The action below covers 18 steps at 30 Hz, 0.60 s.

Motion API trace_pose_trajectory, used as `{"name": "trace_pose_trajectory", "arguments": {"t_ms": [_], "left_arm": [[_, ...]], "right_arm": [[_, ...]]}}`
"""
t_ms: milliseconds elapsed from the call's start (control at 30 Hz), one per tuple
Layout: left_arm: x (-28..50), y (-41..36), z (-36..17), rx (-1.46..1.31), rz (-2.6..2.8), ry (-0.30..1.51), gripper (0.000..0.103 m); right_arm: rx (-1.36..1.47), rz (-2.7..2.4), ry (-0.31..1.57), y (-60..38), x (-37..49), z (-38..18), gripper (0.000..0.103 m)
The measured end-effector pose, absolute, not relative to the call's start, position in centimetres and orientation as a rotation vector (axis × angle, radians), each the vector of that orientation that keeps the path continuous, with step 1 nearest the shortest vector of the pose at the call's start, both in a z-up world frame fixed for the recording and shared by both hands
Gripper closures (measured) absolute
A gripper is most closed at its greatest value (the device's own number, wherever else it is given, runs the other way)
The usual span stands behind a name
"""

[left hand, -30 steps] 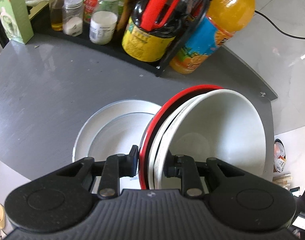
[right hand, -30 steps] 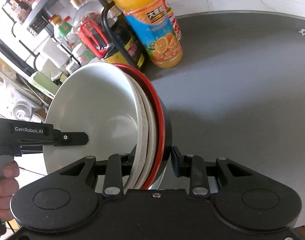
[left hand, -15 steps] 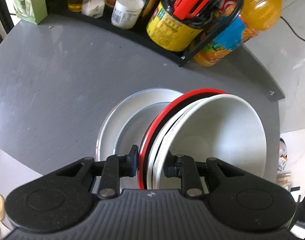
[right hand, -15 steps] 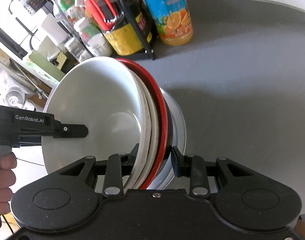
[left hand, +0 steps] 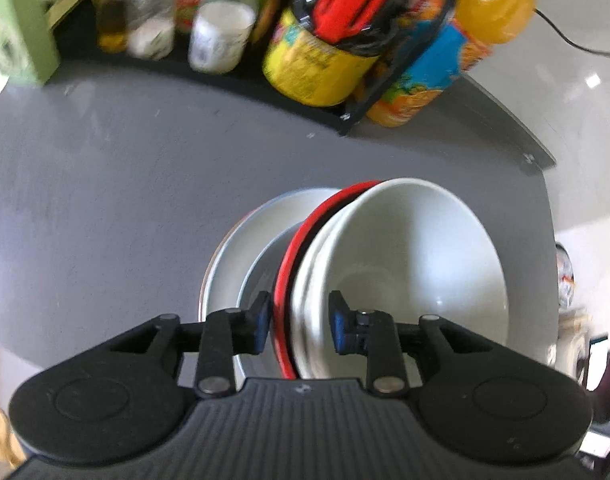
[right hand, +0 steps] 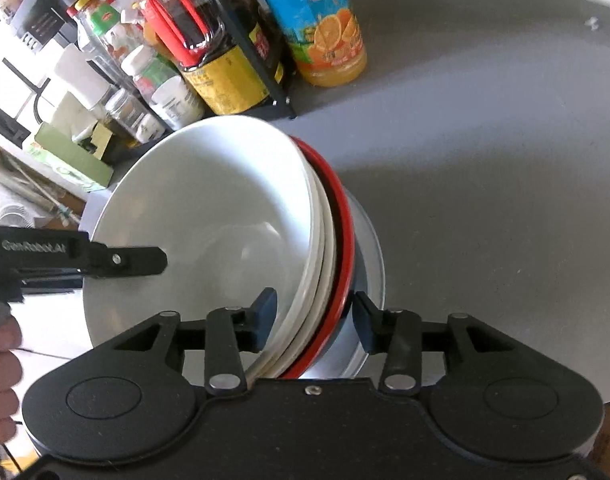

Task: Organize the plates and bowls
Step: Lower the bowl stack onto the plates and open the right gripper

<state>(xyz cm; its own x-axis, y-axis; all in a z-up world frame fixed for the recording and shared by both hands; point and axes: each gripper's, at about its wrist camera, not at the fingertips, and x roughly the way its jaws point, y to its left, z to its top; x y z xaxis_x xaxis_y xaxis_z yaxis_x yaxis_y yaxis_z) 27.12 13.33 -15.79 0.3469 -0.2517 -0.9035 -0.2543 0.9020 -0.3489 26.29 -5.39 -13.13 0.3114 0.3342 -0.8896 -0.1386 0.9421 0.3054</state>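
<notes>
— What is the left gripper (left hand: 299, 326) doing?
— Its jaws are sitting narrowly around the rims of the bowl stack (left hand: 401, 264), a white bowl nested in a red-rimmed one, tilted over the white plate (left hand: 241, 248) on the grey table (left hand: 105, 200).
— And the right gripper (right hand: 313, 316)?
— Its jaws are standing wider, straddling the stack's (right hand: 209, 216) near rim; I cannot tell whether they are touching it.

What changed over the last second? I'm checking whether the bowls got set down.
The bowl stack moved over the white plate, still tilted. The right gripper has spread its fingers slightly, leaving gaps beside the rims. The left gripper still straddles the stack.
</notes>
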Motion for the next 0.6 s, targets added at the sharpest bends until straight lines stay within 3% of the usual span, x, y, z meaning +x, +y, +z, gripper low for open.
{"name": "trace_pose_trajectory", "arguments": {"t_ms": [100,233,433,600], "left_arm": [[27.7,13.1,-15.0,-0.44,-0.044,1.211,0.054],[28.1,12.5,-14.1,-0.393,-0.072,1.191,0.047],[28.1,11.9,-12.9,-0.361,-0.072,1.172,0.039],[27.3,11.5,-11.4,-0.338,-0.033,1.144,0.025]], "right_arm": [[0.193,0.289,1.186,-5.4,25.8,-12.4,0.06],[0.208,0.277,1.145,-5.9,25.0,-11.0,0.059],[0.168,0.275,1.073,-6.8,23.8,-9.1,0.047],[0.181,0.282,1.036,-8.4,23.6,-8.3,0.041]]}}
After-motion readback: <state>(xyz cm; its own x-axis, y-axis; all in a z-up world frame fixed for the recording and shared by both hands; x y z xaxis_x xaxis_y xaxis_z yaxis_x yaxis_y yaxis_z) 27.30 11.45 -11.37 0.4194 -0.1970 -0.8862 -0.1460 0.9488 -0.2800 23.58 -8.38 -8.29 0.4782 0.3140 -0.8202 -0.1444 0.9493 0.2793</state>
